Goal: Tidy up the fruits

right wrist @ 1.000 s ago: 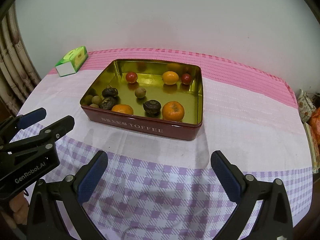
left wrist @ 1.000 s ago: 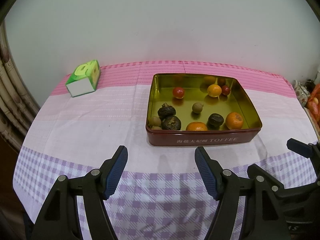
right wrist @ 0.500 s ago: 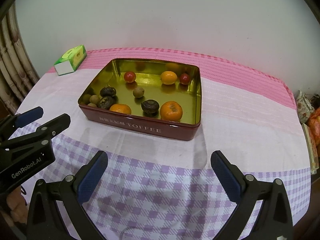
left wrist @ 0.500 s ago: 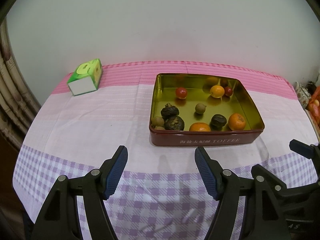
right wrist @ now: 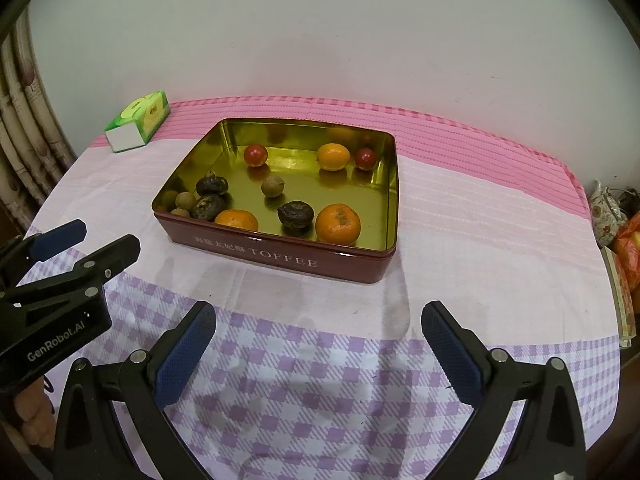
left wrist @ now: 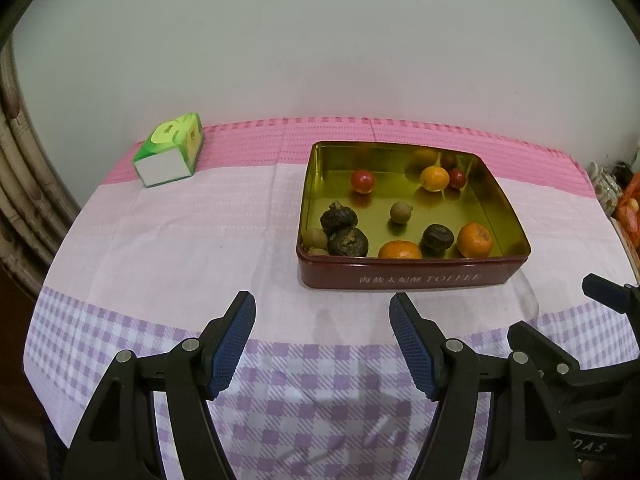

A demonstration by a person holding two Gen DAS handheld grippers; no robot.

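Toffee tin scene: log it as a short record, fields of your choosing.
container: red toffee tin, open, gold inside
surface: checked tablecloth
fruit in tin: two tangerines, two red round fruits, one yellow-orange fruit, three dark wrinkled fruits, small brown ones
other: green tissue box, far left
left gripper: open, empty
right gripper: open, empty
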